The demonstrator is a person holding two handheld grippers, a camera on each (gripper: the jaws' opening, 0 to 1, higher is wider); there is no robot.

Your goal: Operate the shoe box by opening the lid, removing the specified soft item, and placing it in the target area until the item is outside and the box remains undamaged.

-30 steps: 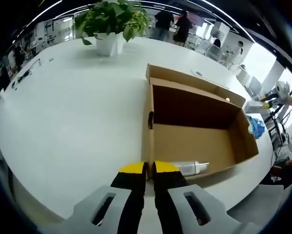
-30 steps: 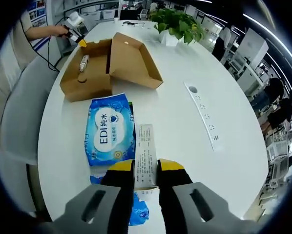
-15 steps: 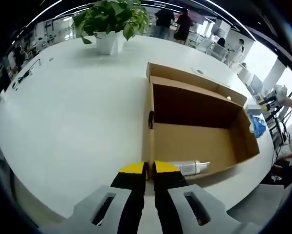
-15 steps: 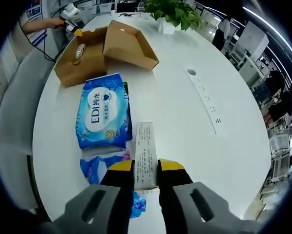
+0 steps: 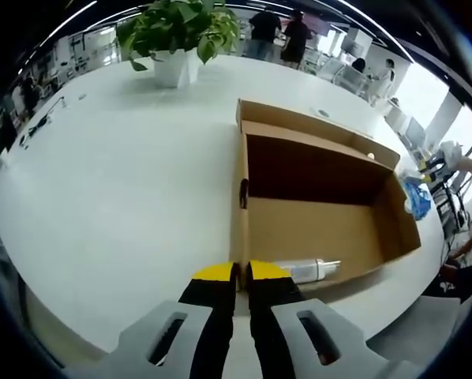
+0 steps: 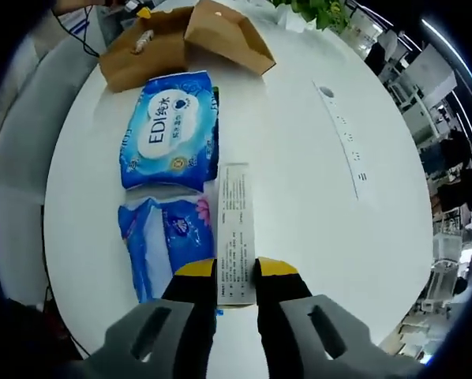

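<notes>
The left gripper view looks from the near table edge over the open cardboard box, close up, toward the far potted plant. The right gripper view looks down from higher along the white table, with the same box and plant far off. Both share the box, plant and tabletop.

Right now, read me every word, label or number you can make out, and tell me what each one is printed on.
"EDI" with Chinese characters beside it: on the blue wipes pack.
Lines of small black print: on the slim white box between the right gripper fingers, too small to read.
Smaller blue packet: printing too blurred to read.
Cardboard shoe box: no readable text.
</notes>
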